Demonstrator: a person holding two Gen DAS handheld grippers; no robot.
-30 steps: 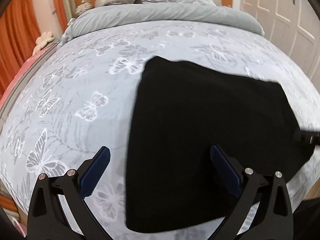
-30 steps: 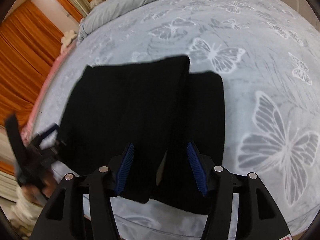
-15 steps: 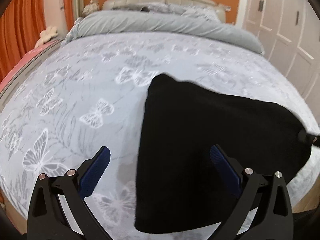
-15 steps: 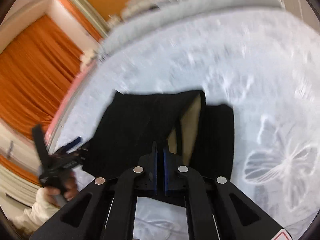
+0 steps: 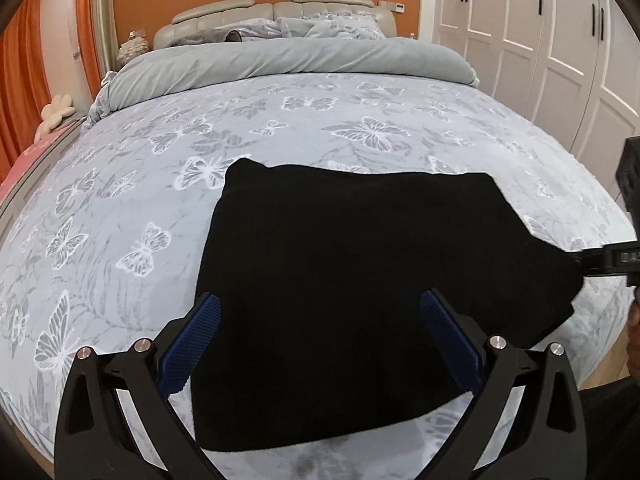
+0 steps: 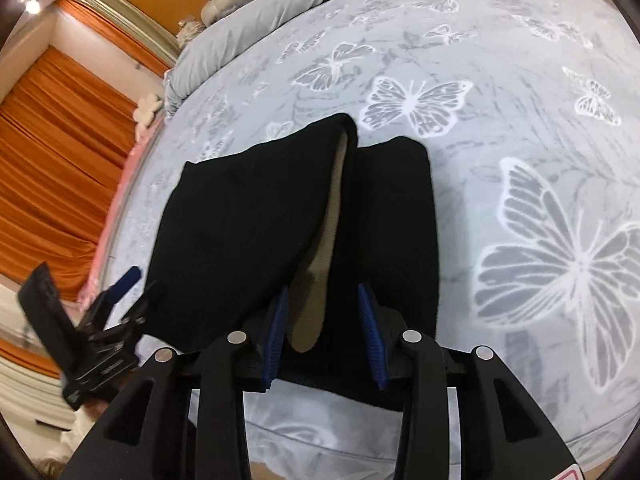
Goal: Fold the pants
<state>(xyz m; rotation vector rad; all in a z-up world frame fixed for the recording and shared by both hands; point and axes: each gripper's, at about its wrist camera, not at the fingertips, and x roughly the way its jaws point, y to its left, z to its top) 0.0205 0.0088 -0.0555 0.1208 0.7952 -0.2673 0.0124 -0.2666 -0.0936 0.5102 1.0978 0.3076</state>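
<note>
- Bed fills both views; grey cover printed with white butterflies, rolled grey duvet across the top of the left wrist frame, orange curtain at left edge of the right wrist frame.
- Black pants lie folded into a compact block on the cover, centre to lower right of the left wrist frame. In the right wrist view the pants show two stacked panels with a gap between them; tan lining visible in that gap, lower centre.
- Left gripper, bottom of its frame: jaws wide apart, nothing between the pads; they straddle the near part of the block, hovering, no contact that I can see.
- Right gripper, bottom centre: jaws partly apart, having just been opening; the lining edge sits between them, pads not pressing on it.
- Risks, my reading: the upper panel looks propped open, so it may spring back or slide off and undo the fold. A pinch here could take the lining alone, or one layer only, dragging the stack askew. Soft cover could bunch and get caught by a low jaw.
</note>
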